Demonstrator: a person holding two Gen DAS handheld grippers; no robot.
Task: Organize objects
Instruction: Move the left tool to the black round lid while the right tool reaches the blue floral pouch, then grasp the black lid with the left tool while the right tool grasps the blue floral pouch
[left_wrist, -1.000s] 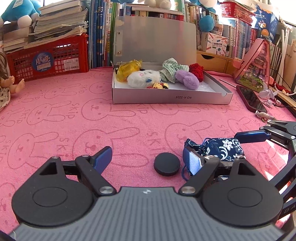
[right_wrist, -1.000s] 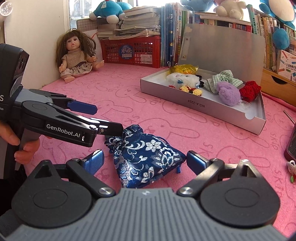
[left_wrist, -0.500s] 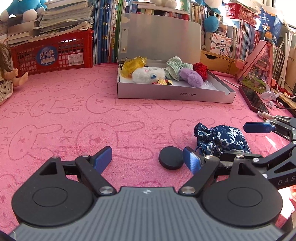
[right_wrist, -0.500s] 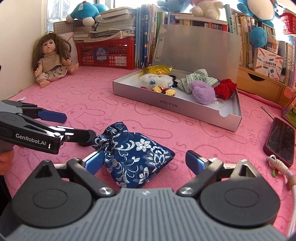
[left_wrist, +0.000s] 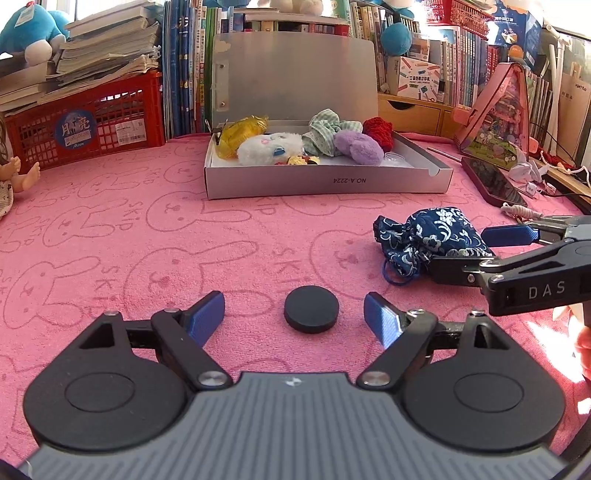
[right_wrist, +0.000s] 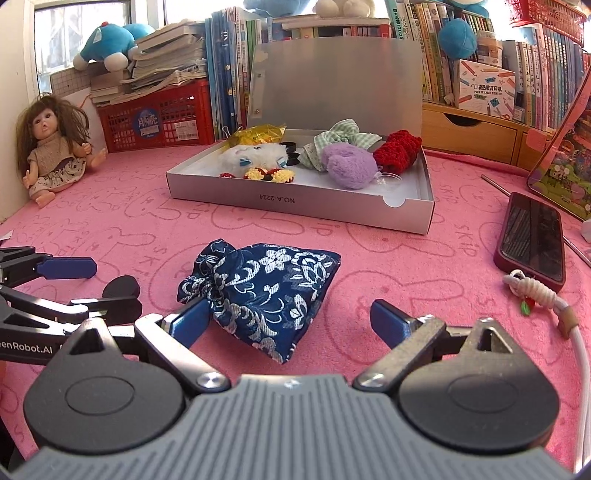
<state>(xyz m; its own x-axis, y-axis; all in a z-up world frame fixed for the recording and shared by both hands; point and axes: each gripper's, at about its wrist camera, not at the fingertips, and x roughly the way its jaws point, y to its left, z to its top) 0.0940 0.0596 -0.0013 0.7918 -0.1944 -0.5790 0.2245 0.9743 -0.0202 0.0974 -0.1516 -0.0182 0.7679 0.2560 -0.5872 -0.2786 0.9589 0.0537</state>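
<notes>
Left wrist view: the left gripper (left_wrist: 294, 317) is spread wide above the pink bunny-print cloth (left_wrist: 110, 236), and a black round disc (left_wrist: 311, 309) lies flat on the cloth between its blue fingertips (left_wrist: 207, 314), touching neither. To the right lies a blue floral drawstring pouch (left_wrist: 428, 236), with the right gripper (left_wrist: 476, 254) reaching in beside it. Farther back stands an open silver box (left_wrist: 325, 182) holding a white plush toy (left_wrist: 269, 147), a purple pompom (left_wrist: 358, 147) and a red knitted piece (left_wrist: 378, 129).

Right wrist view: the right gripper (right_wrist: 291, 321) is open around the pouch (right_wrist: 266, 291); its left fingertip touches the fabric, the right one stands apart. A phone (right_wrist: 532, 236) lies at right, a doll (right_wrist: 48, 147) sits at far left.
</notes>
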